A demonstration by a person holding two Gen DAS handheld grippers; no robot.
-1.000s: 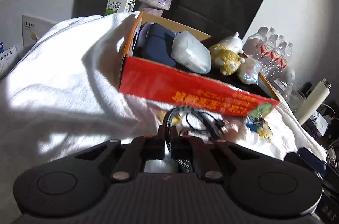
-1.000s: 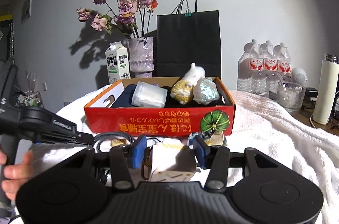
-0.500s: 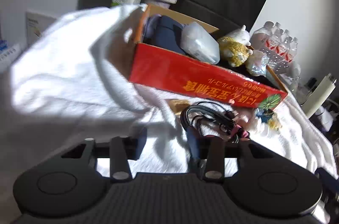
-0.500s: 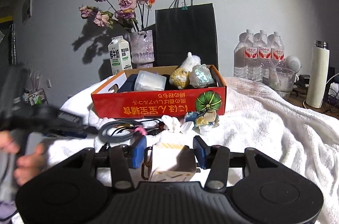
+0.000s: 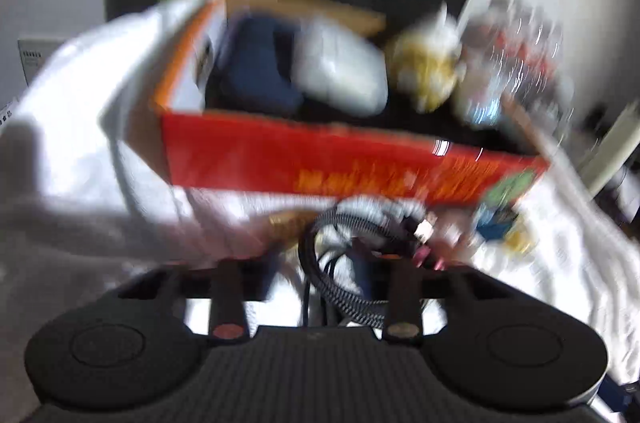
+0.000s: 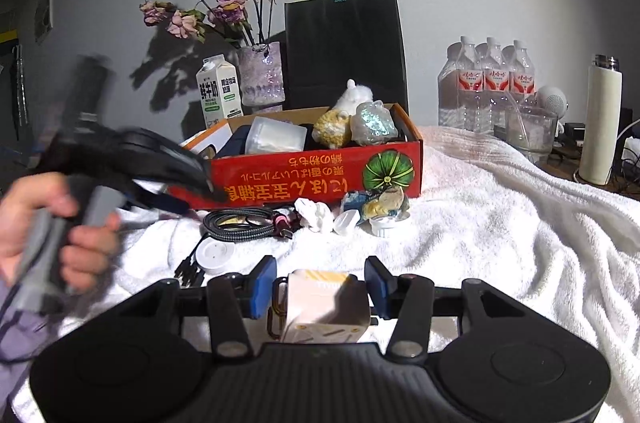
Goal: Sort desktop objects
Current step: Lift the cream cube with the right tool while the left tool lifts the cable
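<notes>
The red cardboard box (image 6: pixel 320 179) stands on the white towel (image 6: pixel 500 223) with a blue pouch, a clear tub and plush toys inside. A coiled braided cable (image 6: pixel 240 223) lies in front of it beside a white disc (image 6: pixel 216 255). My left gripper (image 5: pixel 316 271) is blurred and hangs over the cable (image 5: pixel 332 251). Its jaws are closing with part of the coil between them, and the pads still stand apart. In the right wrist view, a hand holds the left gripper (image 6: pixel 200 189) by the box's front left corner. My right gripper (image 6: pixel 320 287) is shut on a small cream box (image 6: pixel 324 307).
A crumpled tissue (image 6: pixel 316 215) and small toys (image 6: pixel 376 207) lie before the red box (image 5: pixel 320 159). A milk carton (image 6: pixel 219 91), flower vase (image 6: pixel 260 79) and black paper bag (image 6: pixel 344 51) stand behind. At right are water bottles (image 6: pixel 486 83), a glass (image 6: pixel 528 131) and a white flask (image 6: pixel 600 119).
My left gripper was shut, opened wide and has narrowed again. It swept right toward the box front, now over the cable coil. The right gripper still grips the cream box.
</notes>
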